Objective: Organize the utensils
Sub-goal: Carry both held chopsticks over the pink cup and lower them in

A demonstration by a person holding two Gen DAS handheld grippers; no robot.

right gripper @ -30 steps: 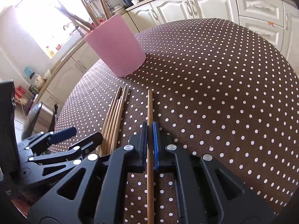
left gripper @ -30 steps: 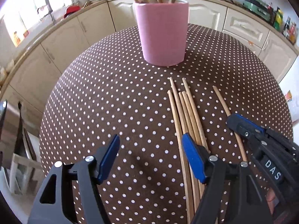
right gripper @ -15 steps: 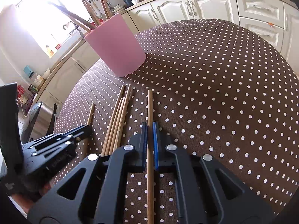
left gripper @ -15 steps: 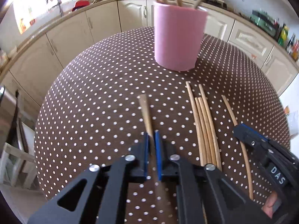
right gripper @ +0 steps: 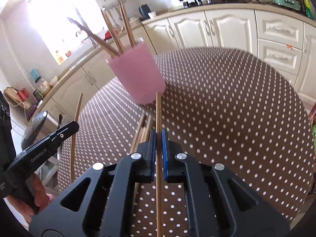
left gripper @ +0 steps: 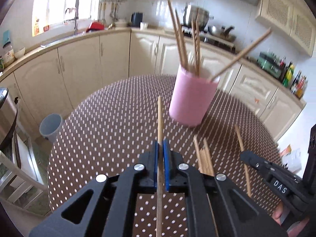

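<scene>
The left gripper (left gripper: 161,148) has its jaws clamped on one chopstick (left gripper: 160,118). The right gripper (right gripper: 157,138) jaws squeeze another chopstick (right gripper: 158,114). The pink cup (left gripper: 190,98) stands on the dotted bench (left gripper: 110,130) at about 1 o'clock.

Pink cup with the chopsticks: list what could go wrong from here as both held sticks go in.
1. The pink cup already holds several chopsticks leaning at different angles; an incoming tip could catch on them and glance off the rim.
2. Both the left hand-held gripper and the right hand-held gripper carry one chopstick each, side by side, so they may collide near the cup.
3. A sideways push could tip the cup or scatter the loose chopsticks beside it.
</scene>
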